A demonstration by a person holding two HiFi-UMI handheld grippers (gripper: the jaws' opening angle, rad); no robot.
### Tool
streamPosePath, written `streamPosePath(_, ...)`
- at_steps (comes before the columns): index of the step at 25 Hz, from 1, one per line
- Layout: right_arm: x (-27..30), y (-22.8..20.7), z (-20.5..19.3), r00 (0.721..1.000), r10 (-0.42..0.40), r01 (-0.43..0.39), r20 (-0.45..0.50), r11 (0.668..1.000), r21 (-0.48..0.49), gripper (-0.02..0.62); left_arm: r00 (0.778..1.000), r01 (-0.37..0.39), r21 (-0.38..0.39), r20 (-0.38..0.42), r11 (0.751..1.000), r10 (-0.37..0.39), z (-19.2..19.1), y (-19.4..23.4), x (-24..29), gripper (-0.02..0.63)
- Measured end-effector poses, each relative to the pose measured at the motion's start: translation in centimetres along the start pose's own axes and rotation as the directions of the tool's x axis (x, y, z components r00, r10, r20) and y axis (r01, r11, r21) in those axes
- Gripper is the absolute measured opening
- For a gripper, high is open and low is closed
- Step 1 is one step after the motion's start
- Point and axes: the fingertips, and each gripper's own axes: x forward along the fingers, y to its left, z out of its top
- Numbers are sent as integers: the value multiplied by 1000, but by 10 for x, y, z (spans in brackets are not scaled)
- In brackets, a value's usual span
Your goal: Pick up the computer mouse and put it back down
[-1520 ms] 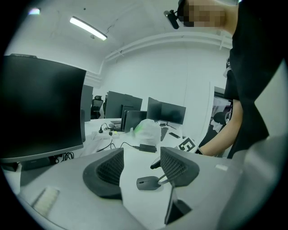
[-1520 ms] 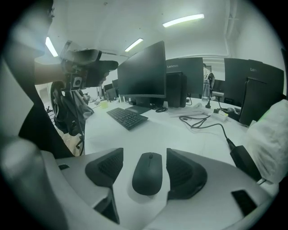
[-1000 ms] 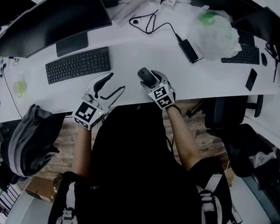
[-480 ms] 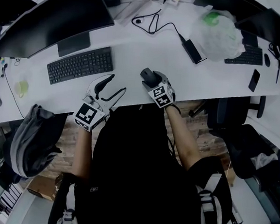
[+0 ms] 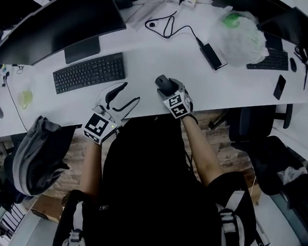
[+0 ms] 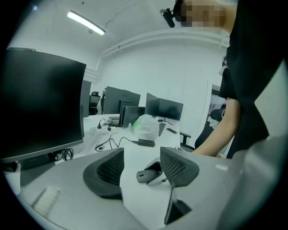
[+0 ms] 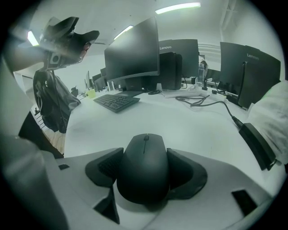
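My right gripper tilts down at the white desk's near edge. Its jaws are closing on the black rounded plastic computer mouse and hide its sides. At nine o'clock, my left gripper gapes wide, empty.

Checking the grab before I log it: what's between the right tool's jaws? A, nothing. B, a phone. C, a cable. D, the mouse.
D: the right gripper view shows the black mouse filling the gap of the right tool, whose jaws are closing and touch it on both sides.
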Motion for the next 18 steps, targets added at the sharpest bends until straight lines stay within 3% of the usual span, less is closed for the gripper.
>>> streamPosePath(18, -4, -2, 10, 999, -52, 51, 8, 998, 45, 296, 999, 45, 45, 24, 998, -46, 15, -5, 4, 229)
